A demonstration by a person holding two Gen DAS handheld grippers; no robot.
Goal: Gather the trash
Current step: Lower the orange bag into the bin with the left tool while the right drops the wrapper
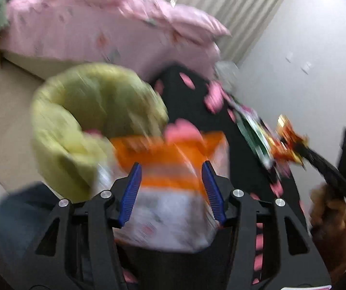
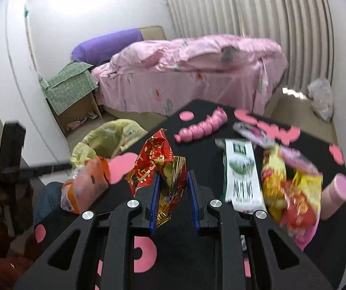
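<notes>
An orange and white bag [image 1: 173,193] shows blurred between the blue pads of my left gripper [image 1: 171,191], whose jaws stand wide apart; the pads do not seem to press it. The same bag [image 2: 85,183] is at the table's left edge in the right wrist view. Just past it stands a bin lined with a yellow-green bag [image 1: 95,120], also in the right wrist view [image 2: 110,137]. My right gripper [image 2: 173,191] is shut on a crumpled red and gold wrapper [image 2: 156,159], held above the table. That wrapper [image 1: 286,145] appears at the right in the left wrist view.
On the black table with pink spots [image 2: 197,253] lie a green and white wrapper [image 2: 241,169], a yellow and red snack bag [image 2: 291,193], a pink cup [image 2: 336,193] and a pink ridged tube [image 2: 204,125]. A pink bed [image 2: 192,72] stands behind.
</notes>
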